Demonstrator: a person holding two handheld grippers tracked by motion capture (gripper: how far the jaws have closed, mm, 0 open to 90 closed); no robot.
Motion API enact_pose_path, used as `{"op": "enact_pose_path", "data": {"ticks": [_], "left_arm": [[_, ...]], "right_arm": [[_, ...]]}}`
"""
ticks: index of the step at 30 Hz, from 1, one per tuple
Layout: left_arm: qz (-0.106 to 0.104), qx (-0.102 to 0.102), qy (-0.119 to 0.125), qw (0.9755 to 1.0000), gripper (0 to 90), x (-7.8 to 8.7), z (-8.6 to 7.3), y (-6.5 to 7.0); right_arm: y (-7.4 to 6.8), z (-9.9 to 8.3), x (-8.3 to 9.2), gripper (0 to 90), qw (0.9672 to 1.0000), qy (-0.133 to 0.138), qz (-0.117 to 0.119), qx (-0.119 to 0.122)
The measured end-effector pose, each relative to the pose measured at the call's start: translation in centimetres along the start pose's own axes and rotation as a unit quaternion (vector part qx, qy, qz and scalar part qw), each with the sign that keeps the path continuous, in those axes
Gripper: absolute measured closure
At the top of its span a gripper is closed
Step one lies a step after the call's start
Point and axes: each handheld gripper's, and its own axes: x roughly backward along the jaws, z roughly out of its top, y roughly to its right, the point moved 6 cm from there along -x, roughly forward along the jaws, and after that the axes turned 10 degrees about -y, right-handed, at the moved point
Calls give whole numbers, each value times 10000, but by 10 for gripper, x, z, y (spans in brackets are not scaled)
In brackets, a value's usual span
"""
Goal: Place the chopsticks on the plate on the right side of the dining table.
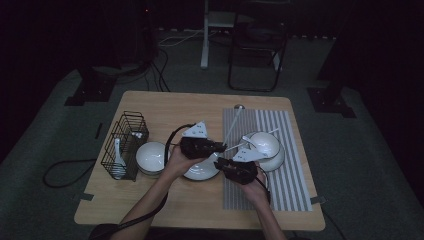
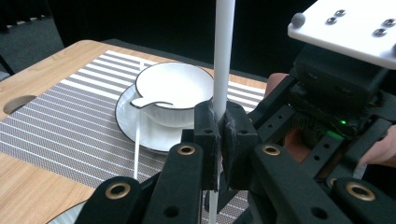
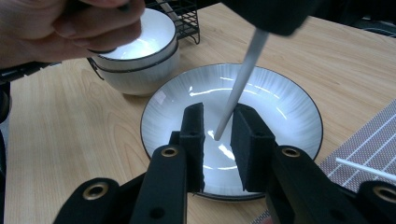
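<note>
My left gripper is shut on a white chopstick that rises steeply out of its pads; in the high view this chopstick slants up over the striped mat. My right gripper hovers over a white plate with its jaws apart. The chopstick's lower end hangs between them with a gap on each side. From above, the left gripper and the right gripper meet over the plate.
A white bowl with a spoon stands on a saucer on the striped mat; a second chopstick lies there. Stacked bowls and a black wire rack with a spoon stand left of the plate.
</note>
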Motion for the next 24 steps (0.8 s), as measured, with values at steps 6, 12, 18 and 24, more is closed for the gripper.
{"op": "enact_pose_path", "data": {"ticks": [6, 12, 18, 24], "left_arm": [[-7, 73, -7, 10000, 863, -5, -2, -2], [-11, 106, 19, 9999, 863, -8, -3, -1], [128, 118, -7, 9998, 863, -6, -4, -5], [280, 200, 1, 9994, 862, -2, -5, -12]], "right_arm": [[-4, 3, -3, 757, 9999, 43, 95, 73], [-5, 4, -3, 771, 9998, 94, 114, 113], [-4, 3, -1, 761, 9997, 82, 154, 149], [1, -7, -1, 745, 9999, -51, 76, 99]]}}
